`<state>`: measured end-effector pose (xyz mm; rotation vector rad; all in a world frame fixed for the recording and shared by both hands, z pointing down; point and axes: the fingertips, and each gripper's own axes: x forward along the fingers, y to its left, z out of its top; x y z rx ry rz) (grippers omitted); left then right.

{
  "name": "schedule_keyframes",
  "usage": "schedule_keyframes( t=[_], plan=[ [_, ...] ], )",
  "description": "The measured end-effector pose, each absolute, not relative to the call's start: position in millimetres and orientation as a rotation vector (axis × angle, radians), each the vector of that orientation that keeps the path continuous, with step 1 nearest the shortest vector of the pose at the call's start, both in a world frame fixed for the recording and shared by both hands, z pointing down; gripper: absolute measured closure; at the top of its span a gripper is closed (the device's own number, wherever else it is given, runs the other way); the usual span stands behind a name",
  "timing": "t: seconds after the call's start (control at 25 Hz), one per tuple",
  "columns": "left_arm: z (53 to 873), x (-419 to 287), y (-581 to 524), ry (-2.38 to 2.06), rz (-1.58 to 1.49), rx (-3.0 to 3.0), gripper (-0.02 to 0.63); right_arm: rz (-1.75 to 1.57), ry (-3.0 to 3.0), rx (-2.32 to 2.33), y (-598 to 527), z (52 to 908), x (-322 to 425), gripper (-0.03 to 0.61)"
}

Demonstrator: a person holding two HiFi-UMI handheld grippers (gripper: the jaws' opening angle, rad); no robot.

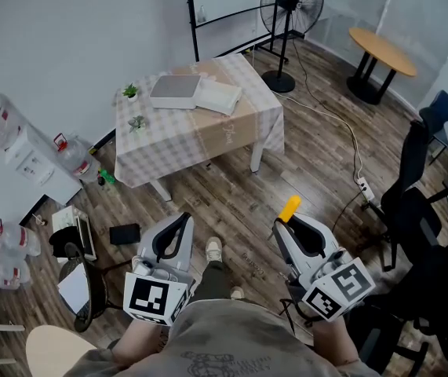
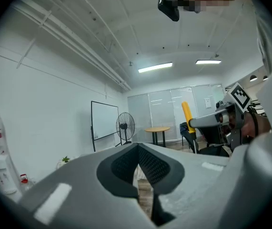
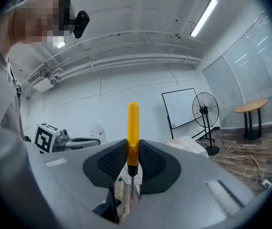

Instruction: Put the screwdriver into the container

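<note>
A screwdriver with a yellow handle stands upright between the pads of my right gripper, which is shut on it; its thin metal shaft points down behind the jaws. In the head view my right gripper is held close to the person's body, over the wooden floor. My left gripper is beside it, jaws together with nothing between them. A flat grey-white box lies on the checked-cloth table, well ahead of both grippers. The left gripper view also catches the screwdriver.
A second white flat item and two small plants are on the table. A standing fan, a whiteboard stand and a round wooden table are behind it. Black office chairs crowd the right; water bottles and clutter line the left wall.
</note>
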<state>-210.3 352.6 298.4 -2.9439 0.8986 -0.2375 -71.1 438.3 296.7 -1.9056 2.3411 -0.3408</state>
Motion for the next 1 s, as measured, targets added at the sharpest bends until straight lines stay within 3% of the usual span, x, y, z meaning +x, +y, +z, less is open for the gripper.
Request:
schedule_keyframes(
  t=[0.48,1.0],
  plan=[
    [307,-179,284,0.888,-0.253,-2.965,0.614,-0.38,2.346,-1.918,369,306,-42,0.479],
    [327,-137,122,0.835,-0.321,-3.01,0.614,-0.551,2.342,-1.968,207,331,0,0.479]
  ],
)
